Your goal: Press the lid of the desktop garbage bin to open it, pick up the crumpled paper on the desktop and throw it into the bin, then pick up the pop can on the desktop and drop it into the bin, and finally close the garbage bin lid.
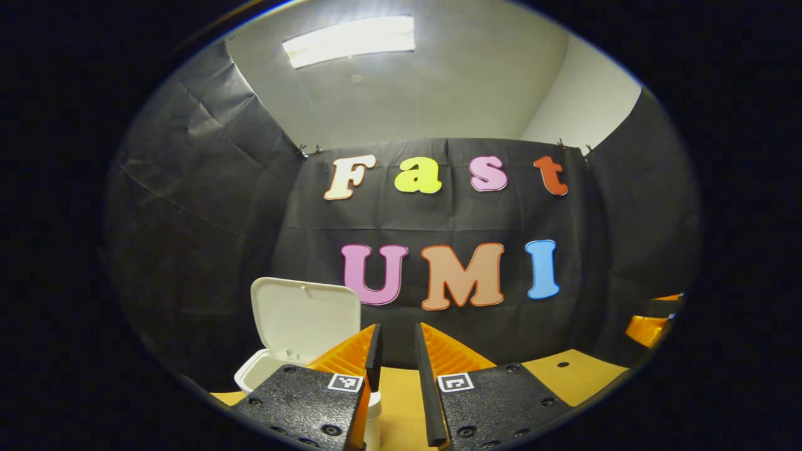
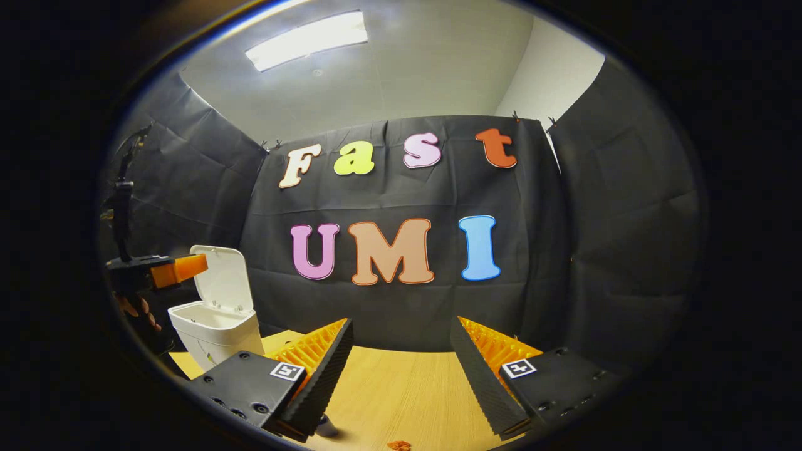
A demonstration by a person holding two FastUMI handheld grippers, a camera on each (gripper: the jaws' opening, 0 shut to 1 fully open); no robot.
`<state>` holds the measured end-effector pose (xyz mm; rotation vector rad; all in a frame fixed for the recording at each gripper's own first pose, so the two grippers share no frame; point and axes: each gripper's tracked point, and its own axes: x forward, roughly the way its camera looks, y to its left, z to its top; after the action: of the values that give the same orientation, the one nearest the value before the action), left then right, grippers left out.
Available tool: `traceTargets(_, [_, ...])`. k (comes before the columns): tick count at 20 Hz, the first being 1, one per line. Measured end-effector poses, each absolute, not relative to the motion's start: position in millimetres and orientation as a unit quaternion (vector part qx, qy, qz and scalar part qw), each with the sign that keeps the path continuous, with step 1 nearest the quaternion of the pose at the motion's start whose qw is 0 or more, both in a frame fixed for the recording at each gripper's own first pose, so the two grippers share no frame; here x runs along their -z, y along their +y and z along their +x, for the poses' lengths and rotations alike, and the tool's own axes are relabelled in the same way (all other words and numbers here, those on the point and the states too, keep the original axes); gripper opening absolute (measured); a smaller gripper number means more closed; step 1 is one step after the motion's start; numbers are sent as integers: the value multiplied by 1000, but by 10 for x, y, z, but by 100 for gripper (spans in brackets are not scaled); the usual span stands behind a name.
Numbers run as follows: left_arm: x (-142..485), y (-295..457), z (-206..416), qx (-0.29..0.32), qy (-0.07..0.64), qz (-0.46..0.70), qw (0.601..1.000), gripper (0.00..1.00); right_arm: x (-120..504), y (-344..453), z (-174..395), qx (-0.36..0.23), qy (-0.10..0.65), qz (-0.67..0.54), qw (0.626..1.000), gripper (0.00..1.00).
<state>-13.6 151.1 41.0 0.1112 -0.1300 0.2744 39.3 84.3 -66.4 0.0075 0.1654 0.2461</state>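
Bin [image 2: 216, 329] lid [image 2: 222, 279] up — right gripper [image 2: 401, 369] fingers spread.

The desk [image 2: 401, 394] is a light wooden surface with a visible grain, running back to the black cloth wall. On it, at the left in the right gripper view, stands 1 white garbage bin [image 2: 216, 335] with its lid [image 2: 222, 279] tipped upright and open. In the left gripper view the same bin [image 1: 266, 369] stands at the desk's [image 1: 570, 376] left side. A small orange-brown scrap [image 2: 398, 445] lies on the wood at the near edge.
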Motion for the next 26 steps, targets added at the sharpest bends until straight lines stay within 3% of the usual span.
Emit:
traceTargets(2, [-365, 1310, -141, -118, -61, 50, 990, 45, 752, 802, 418, -127, 91, 3, 988, 98])
traceTargets(3, [-341, 1235, -155, -114, -57, 48, 991, 65, 814, 788, 427, -130, 98, 1, 987, 98])
traceTargets(4, [-303, 1172, -161, -111, -53, 46, 991, 69, 912, 778, 446, -134, 106, -1, 985, 98])
traceTargets(5, [-277, 1130, -195, -112, -51, 47, 991, 84, 1028, 767, 450, -138, 117, -3, 983, 97])
traceTargets(6, [-251, 1114, -220, -115, -47, 48, 991, 87, 1179, 749, 451, -140, 132, -6, 981, 98])
traceTargets(15, [-242, 1092, -516, -144, -34, 67, 987, 92, 2597, 738, 262, -177, 287, -26, 941, 98])
traceTargets(24, [-298, 1283, -816, -188, -23, 97, 977, 90, 3948, 754, -73, -202, 441, -70, 871, 99])
traceTargets(25, [-300, 1318, -858, -194, -22, 100, 976, 92, 4049, 746, -114, -203, 453, -77, 865, 96])
traceTargets(26, [-292, 1353, -897, -200, -20, 102, 974, 90, 4137, 746, -150, -203, 462, -83, 859, 99])
